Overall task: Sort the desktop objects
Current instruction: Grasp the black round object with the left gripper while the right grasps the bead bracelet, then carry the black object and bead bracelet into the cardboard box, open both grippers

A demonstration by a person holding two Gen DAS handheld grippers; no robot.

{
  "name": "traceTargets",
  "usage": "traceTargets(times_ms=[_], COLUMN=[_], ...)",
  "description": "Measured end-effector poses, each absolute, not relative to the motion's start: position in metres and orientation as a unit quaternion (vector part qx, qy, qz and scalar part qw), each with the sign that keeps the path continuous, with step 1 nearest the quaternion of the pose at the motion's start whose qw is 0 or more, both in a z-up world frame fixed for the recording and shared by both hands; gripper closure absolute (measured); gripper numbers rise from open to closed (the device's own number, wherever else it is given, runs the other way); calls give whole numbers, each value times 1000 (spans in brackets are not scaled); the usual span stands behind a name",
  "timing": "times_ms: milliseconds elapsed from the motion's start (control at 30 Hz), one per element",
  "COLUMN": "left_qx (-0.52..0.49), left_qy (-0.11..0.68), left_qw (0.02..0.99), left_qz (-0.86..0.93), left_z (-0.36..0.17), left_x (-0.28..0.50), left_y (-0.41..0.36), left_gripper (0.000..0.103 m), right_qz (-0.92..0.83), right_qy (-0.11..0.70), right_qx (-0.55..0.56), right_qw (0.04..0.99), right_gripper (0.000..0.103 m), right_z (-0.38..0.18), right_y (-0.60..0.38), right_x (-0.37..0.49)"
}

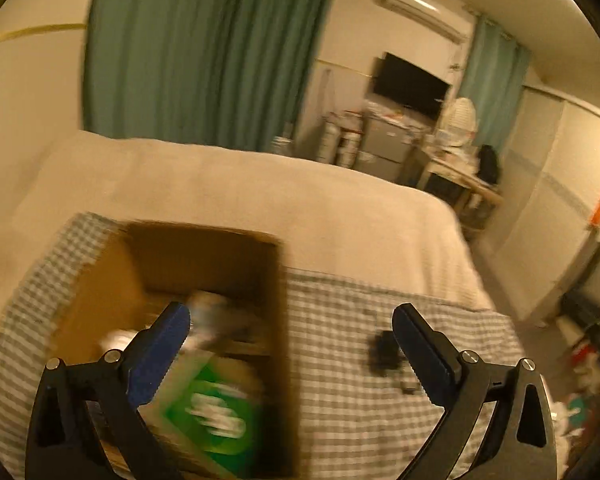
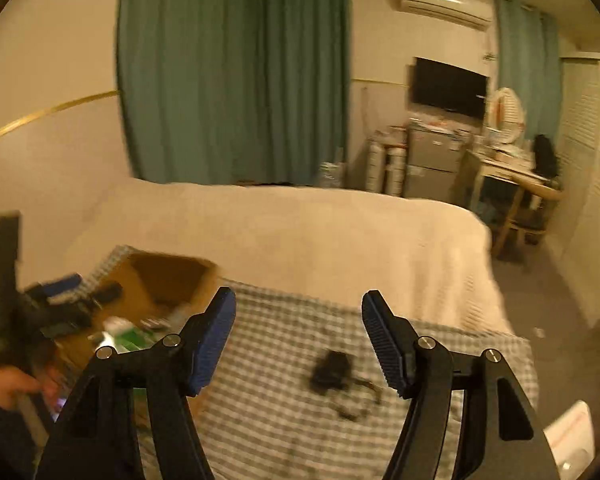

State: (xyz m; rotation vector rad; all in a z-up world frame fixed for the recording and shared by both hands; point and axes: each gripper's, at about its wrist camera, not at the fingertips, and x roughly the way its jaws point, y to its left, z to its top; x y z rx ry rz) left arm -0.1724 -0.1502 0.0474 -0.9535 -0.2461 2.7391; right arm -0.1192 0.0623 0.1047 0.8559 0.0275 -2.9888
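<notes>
Hovering with its jaws spread wide and nothing between them, the left claw (image 1: 290, 322) hangs over the near right corner of the open cardboard box (image 1: 188, 292), which sits on a checked cloth (image 1: 360, 360) on the bed (image 1: 260, 200). The right claw (image 2: 298, 312) is also apart and empty, to the right of the box and aimed at the cloth beyond it. The one loose thing left outside the box is a small black object with a thin cord (image 2: 334, 368), probably a charger or adapter; it lies on the cloth well to the right of the box, just short of the right claw's right finger. Inside the box lie a green-and-white packet (image 1: 216, 408) and some pale items too blurred to name. Both views are smeared, which suggests fast hand motion, and that is the main risk: a quick swing could put the left claw's finger against the right wall of the box and shove or tip it on the soft bedding. The cord is another hazard, since a grip on the black body alone may leave the cord trailing to catch on the box rim. The soft cloth may also bunch between the pads (image 2: 216, 340) if the right claw comes down too low.
</notes>
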Motion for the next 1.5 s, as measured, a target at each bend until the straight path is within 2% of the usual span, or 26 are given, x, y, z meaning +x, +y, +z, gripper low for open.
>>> traceTargets(times_ms=[133, 300, 367, 433, 567, 667, 767, 800, 833, 867, 933, 1200, 1333, 1500], left_qx=[-355, -419, -433, -441, -446, -446, -437, -435, -433, -431, -434, -430, -405, -354], left_qy=[-67, -71, -61, -49, -28, -10, 2, 7, 16, 30, 49, 19, 8, -25], left_qw=[136, 143, 139, 136, 135, 135, 133, 138, 145, 150, 156, 174, 174, 164], left_qz=[922, 894, 888, 886, 884, 885, 890, 890, 890, 889, 886, 886, 897, 920], left_z=[15, -61, -90, -113, -149, -167, -173, -174, -173, -171, -167, -115, -69, 18], left_x=[-173, -198, -211, -223, -247, -263, -270, -271, -270, -268, -263, -202, -172, -150], left_y=[-78, -17, -2, 9, 20, 31, 38, 41, 43, 47, 50, 13, -14, -83], left_gripper=[0, 0, 0, 0, 0, 0, 6, 23, 50, 57, 57, 58, 57, 57], right_qz=[-955, -938, -931, -924, -904, -896, -890, -890, -892, -892, -897, -910, -917, -933], right_qy=[-16, -57, -75, -88, -119, -136, -147, -145, -134, -117, -93, -51, -4, 72], right_qx=[295, 337, 354, 369, 410, 424, 431, 431, 432, 436, 431, 412, 399, 351], right_qw=[-29, -52, -46, -43, -28, -13, 7, 11, 13, 17, 14, -5, -14, -13], right_gripper=[38, 39, 45, 46, 58, 61, 74, 85, 92, 92, 92, 92, 92, 92], right_z=[72, 6, -27, -56, -124, -154, -175, -175, -174, -174, -168, -129, -81, 5], right_y=[116, 164, 175, 182, 187, 188, 188, 184, 180, 176, 171, 175, 163, 111], right_x=[-104, -104, -119, -133, -164, -178, -191, -191, -191, -192, -186, -130, -96, -57])
